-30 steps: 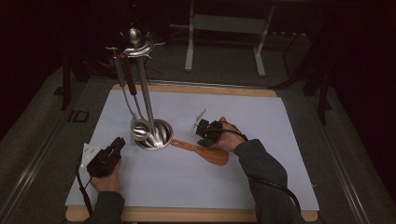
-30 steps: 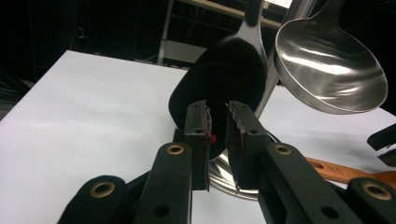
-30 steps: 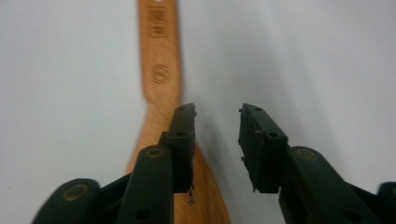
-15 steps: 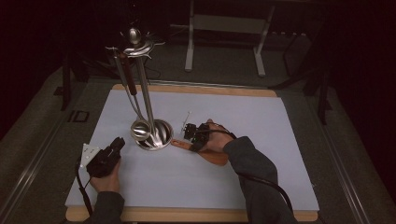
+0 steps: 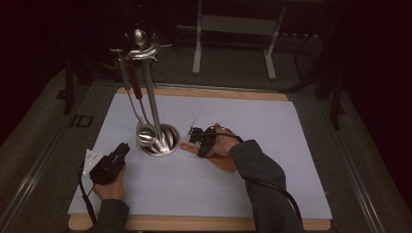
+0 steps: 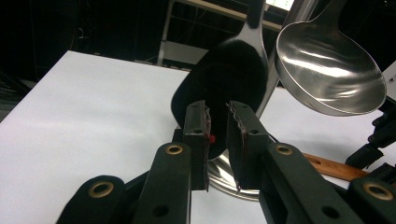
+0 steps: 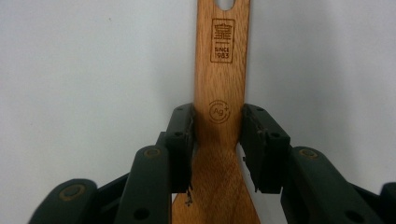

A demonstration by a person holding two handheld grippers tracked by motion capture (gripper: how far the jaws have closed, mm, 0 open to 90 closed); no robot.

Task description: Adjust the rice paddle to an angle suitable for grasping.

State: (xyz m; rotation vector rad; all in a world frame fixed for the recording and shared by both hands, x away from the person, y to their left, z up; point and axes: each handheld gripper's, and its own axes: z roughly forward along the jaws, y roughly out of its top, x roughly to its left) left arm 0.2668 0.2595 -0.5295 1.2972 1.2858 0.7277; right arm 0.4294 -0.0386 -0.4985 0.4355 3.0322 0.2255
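The jaws of the right gripper (image 7: 217, 135) straddle the wooden spatula's (image 7: 222, 88) handle, pads at its edges; whether they press cannot be told. The spatula lies flat near the middle of the white surface (image 5: 301, 145), its handle end just beside the utensil stand's (image 5: 160, 141) round base. The left gripper (image 6: 217, 126), near the front left corner, holds nothing, its jaws slightly apart.

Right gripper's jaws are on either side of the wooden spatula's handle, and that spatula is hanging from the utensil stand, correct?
Not quite. The right gripper does have its jaws on either side of the wooden spatula handle, but the spatula lies flat on the white table surface beside the utensil stand, not hanging from it. The right gripper view and the high view show this.
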